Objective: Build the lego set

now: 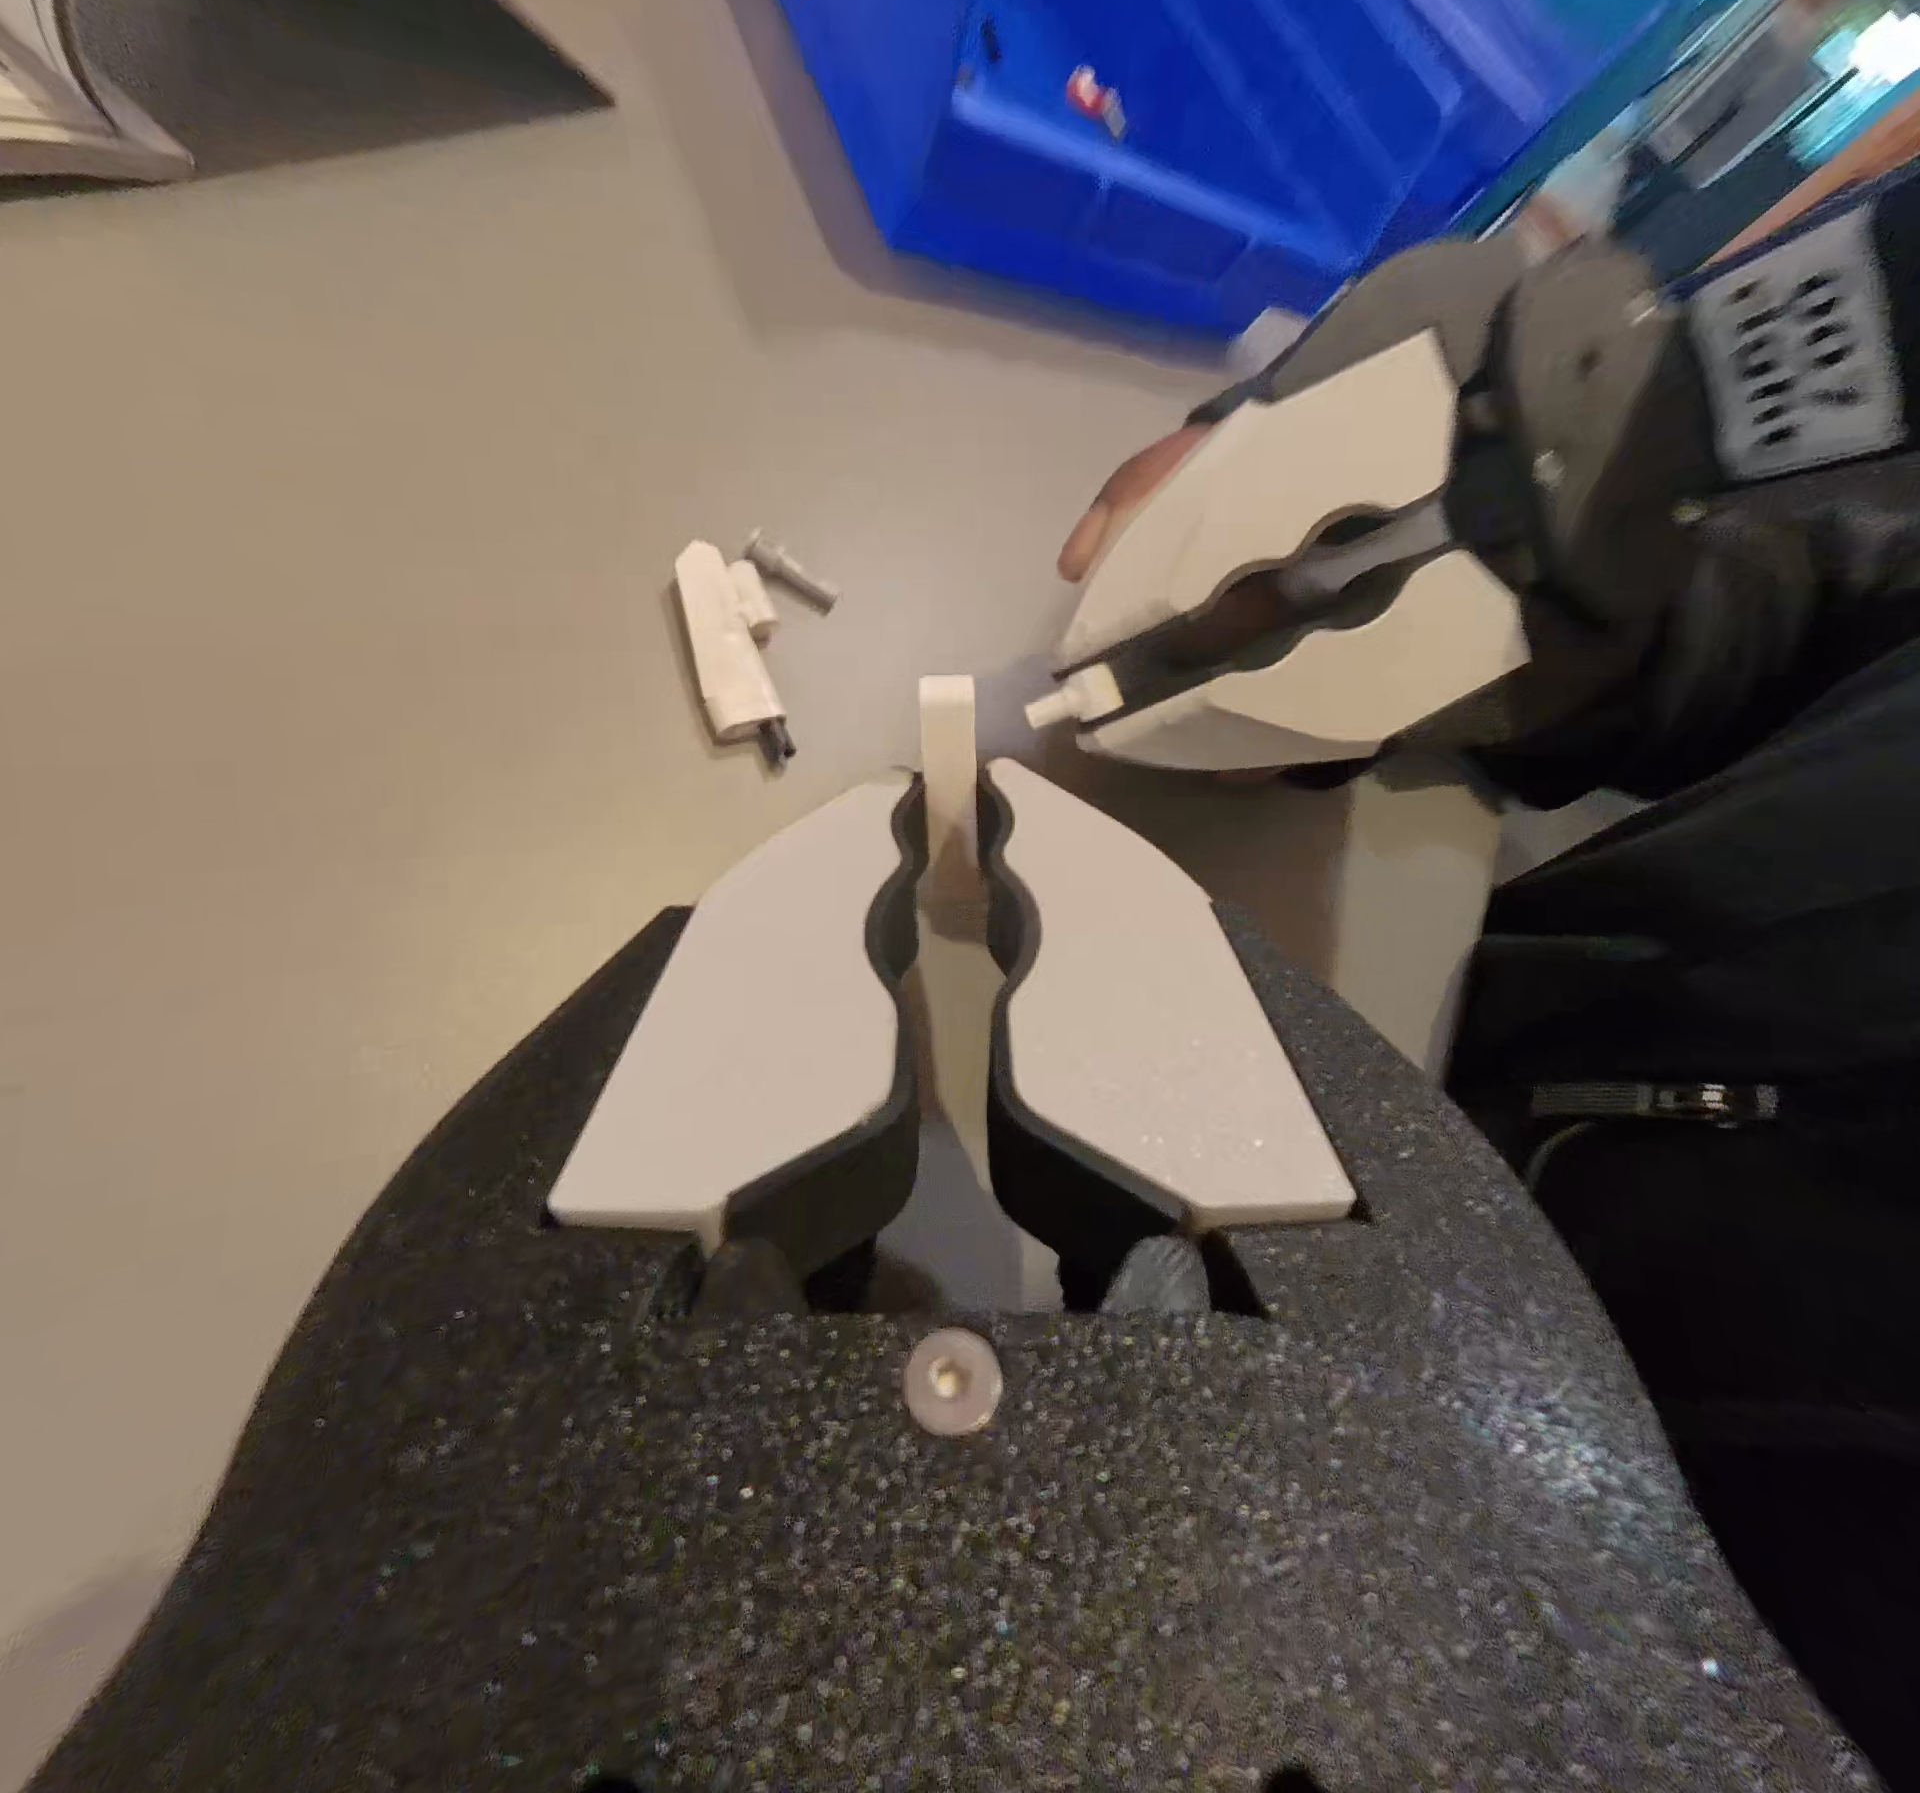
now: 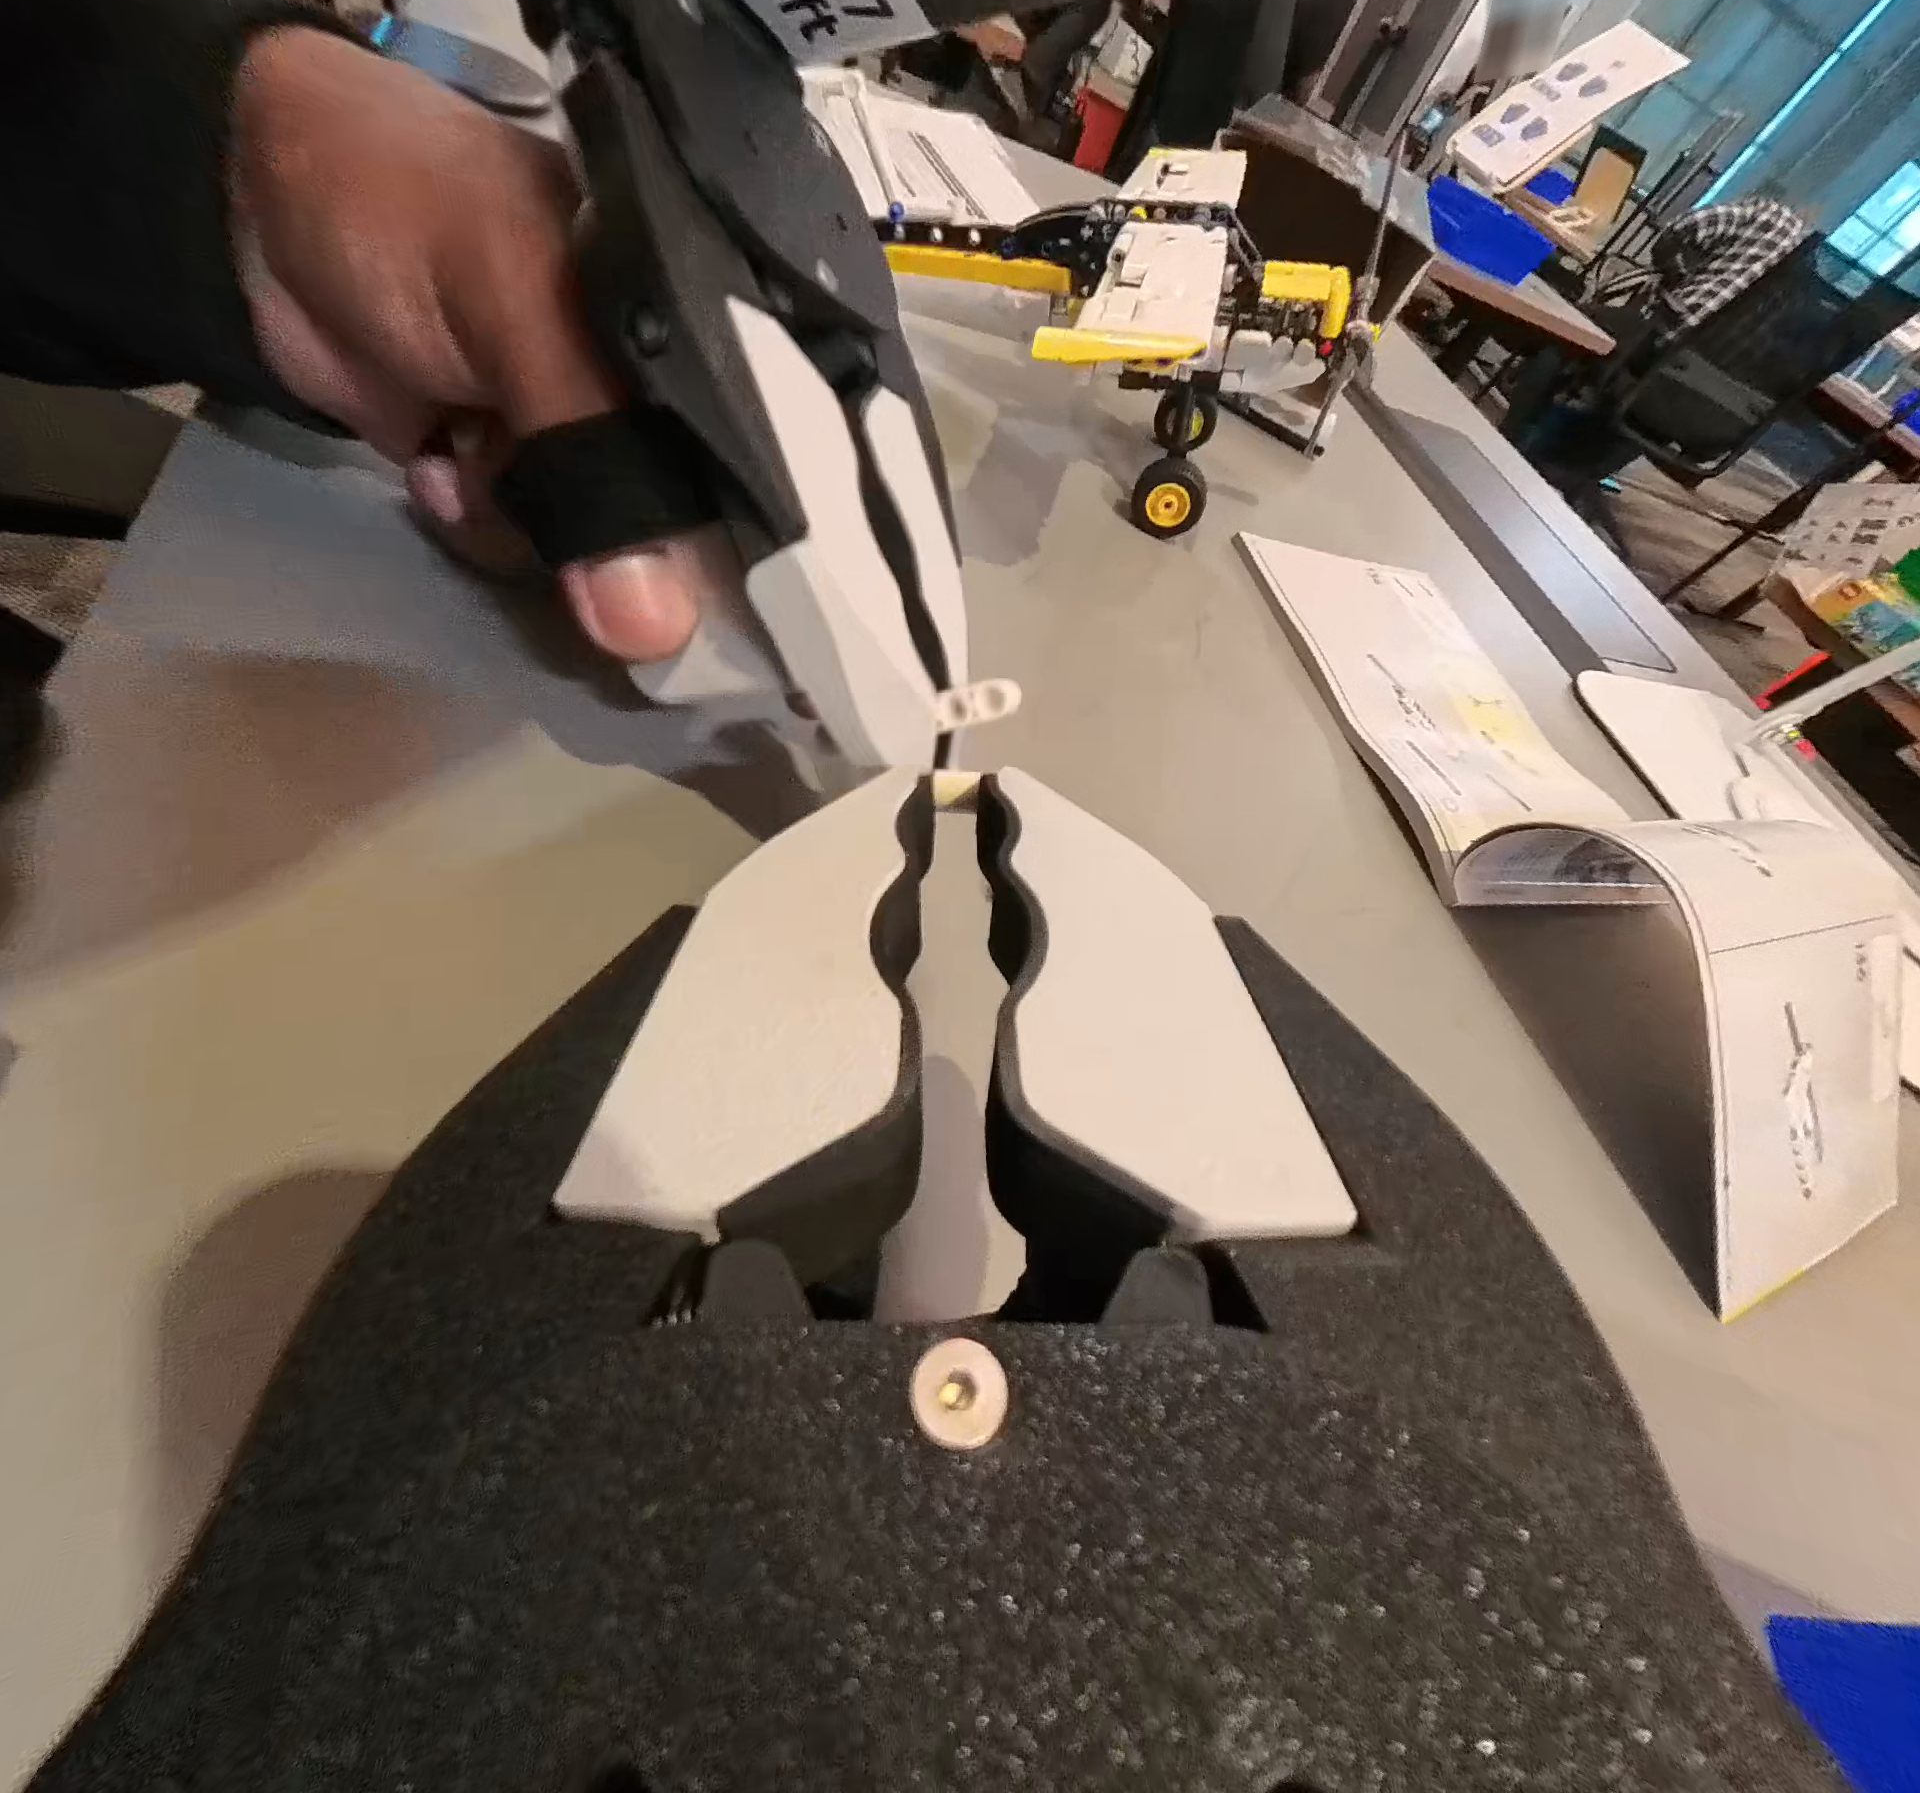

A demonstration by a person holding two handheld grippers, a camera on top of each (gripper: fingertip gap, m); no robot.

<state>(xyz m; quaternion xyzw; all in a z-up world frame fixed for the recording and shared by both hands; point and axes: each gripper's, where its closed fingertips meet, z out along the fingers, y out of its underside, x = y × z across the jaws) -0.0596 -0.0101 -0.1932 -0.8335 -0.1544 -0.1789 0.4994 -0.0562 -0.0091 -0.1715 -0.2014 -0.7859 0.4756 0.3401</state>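
A white strip point(image 1: 948, 767) with holes at its tip is clamped between the fingers of the left gripper point(image 1: 948, 787), its end standing out past the fingertips above the grey counter point(image 1: 416, 600). Just beside it, a small white peg piece point(image 1: 1070, 701) is pinched at the very tips of the right gripper point(image 1: 1081, 704), its narrow stub aimed at the strip; the two parts are near but apart. Only the peg's back end appears to be gripped, so it could be twisted or popped loose if pushed off-axis against the strip. The strip, held by its lower length, could be levered sideways in the pads under such a push. A dropped part would land on the open counter, where a white block with a grey pin point(image 1: 727, 642) lies loose. Farther toward the counter's far edge stand a yellow-and-white model plane point(image 2: 1174, 299) and, along its right edge, an open booklet point(image 2: 1455, 704). Motion blur is seen around the right gripper.
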